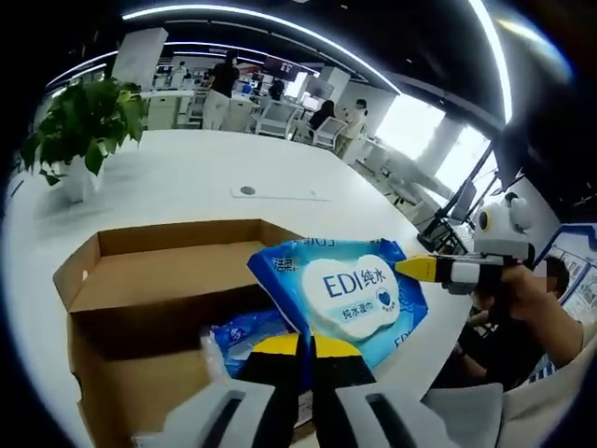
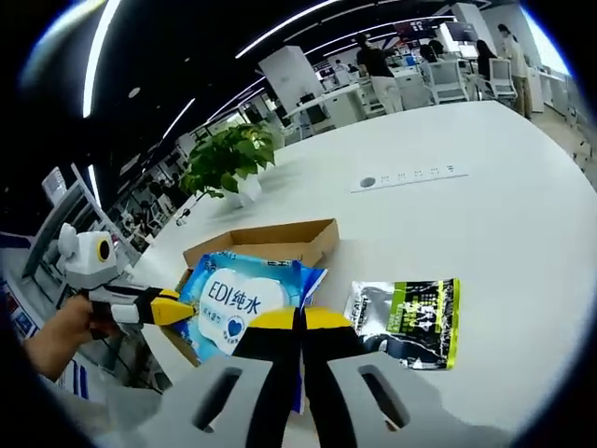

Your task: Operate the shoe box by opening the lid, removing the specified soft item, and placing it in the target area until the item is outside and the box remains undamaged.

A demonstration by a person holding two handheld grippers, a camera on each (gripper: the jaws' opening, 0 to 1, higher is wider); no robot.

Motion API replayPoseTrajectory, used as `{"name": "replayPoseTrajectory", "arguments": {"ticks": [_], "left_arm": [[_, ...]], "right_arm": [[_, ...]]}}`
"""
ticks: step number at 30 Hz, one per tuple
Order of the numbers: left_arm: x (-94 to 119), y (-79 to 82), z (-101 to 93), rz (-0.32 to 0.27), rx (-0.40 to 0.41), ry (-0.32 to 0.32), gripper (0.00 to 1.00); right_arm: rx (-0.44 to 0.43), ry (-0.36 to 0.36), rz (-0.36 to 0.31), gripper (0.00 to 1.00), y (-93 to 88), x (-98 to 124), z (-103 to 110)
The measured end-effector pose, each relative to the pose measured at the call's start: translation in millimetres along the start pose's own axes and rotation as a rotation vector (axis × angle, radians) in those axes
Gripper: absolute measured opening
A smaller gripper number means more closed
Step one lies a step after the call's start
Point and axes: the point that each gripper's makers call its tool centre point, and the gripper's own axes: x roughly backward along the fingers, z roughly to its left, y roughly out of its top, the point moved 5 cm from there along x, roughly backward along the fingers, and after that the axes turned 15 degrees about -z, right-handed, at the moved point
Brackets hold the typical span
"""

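The blue wipes pack [image 1: 340,297] hangs lifted over the near-right corner of the open cardboard box [image 1: 149,280], its long axis running left to right. The left gripper [image 1: 300,347] has its jaws closed on the pack's near edge; the right gripper [image 2: 300,322] is pinched on the opposite edge. A silver-green pouch [image 2: 406,320] lies on the white table [image 2: 485,224] just right of the box, where bare tabletop is nearest.
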Motion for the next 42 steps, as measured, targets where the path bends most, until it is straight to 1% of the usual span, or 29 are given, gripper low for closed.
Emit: {"name": "replayPoseTrajectory", "arguments": {"ticks": [7,20,28,37,42], "left_arm": [[-17,-2.9,-12.6,0.014,-0.007,-0.019,0.01],[-44,-8.7,-35.6,0.037,-0.004,-0.037,0.01],[-61,-13.8,-48.0,0.064,-0.015,-0.06,0.01],[-82,-18.9,-54.8,0.096,-0.016,-0.072,0.01],[-94,-22.7,-55.2,0.12,-0.028,-0.065,0.01]], "right_arm": [[-0.019,-0.035,-0.003,0.0,4.1,10,-20],[-0.027,-0.077,0.005,0.0,8.2,24,-48],[-0.036,-0.119,0.016,0.0,6.9,32,-69],[-0.055,-0.158,0.027,0.0,4.9,32,-88],[-0.06,-0.179,0.047,0.0,0.2,27,-101]]}}
